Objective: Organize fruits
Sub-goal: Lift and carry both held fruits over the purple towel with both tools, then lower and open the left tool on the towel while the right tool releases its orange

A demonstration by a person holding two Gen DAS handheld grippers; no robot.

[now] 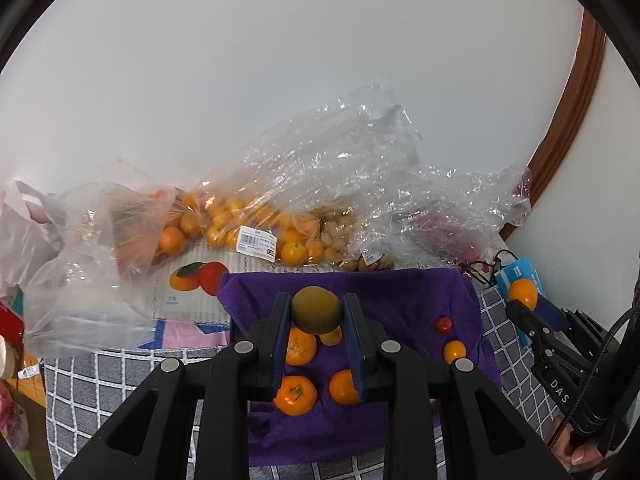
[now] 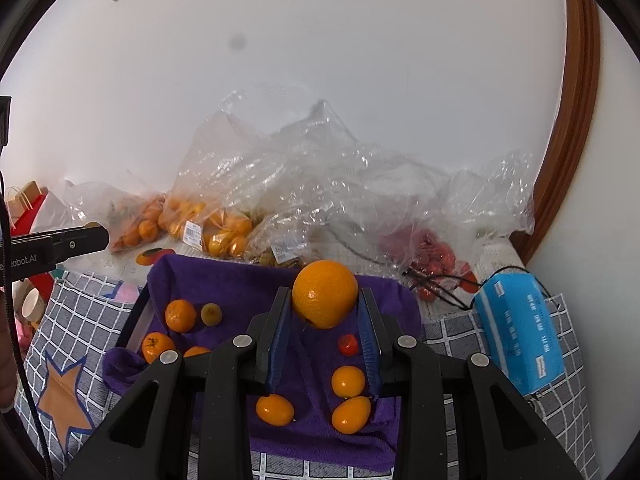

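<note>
Left wrist view: left gripper clamped on a brownish-green round fruit above the purple cloth; mandarins partly hidden behind its fingers; white price label on the bagged oranges behind the cloth, print too small to read; "DAS" visible on the right gripper.

Right wrist view: right gripper clamped on an orange above the purple cloth; "obot.AI", cut off, on the left gripper; red fruit blurred under clear plastic beyond the cloth; blue pack right of it, writing illegible.

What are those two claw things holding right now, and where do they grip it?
The left gripper pinches a brownish-green round fruit across its sides; the right gripper clamps an orange the same way.
</note>
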